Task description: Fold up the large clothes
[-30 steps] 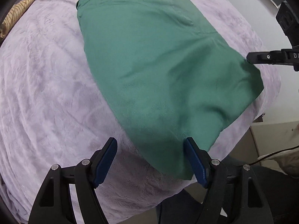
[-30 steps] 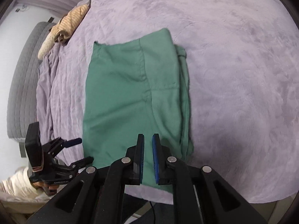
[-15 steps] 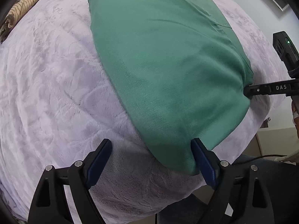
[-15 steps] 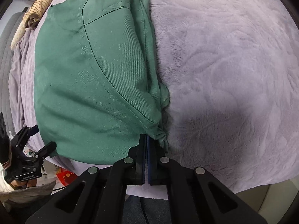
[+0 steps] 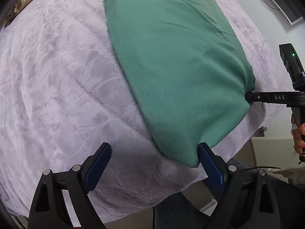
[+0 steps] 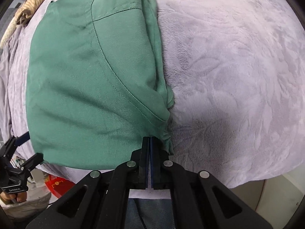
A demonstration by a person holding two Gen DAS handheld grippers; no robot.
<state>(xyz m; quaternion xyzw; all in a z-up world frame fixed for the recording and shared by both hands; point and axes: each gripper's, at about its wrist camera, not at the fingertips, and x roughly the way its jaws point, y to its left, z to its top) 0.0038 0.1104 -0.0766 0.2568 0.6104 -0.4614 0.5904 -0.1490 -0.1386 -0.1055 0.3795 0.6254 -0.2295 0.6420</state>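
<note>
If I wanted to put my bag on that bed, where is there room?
Bare blanket lies left of the green garment, and another bare stretch lies to its right in the right view. The near edge is crowded: the right tongs pinch one corner and the open left tongs stand at the other.

likely bedroom, lilac plush bedspread (image 5: 57, 80)

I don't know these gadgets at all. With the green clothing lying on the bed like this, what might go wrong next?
The right gripper is shut on one near corner of the green garment, while the left gripper is open with the other corner just at its finger. Pulling now could drag the cloth crooked. That bunched right-hand corner might slip free. The garment also lies near the edge of the lilac blanket, so it could slide off.
</note>
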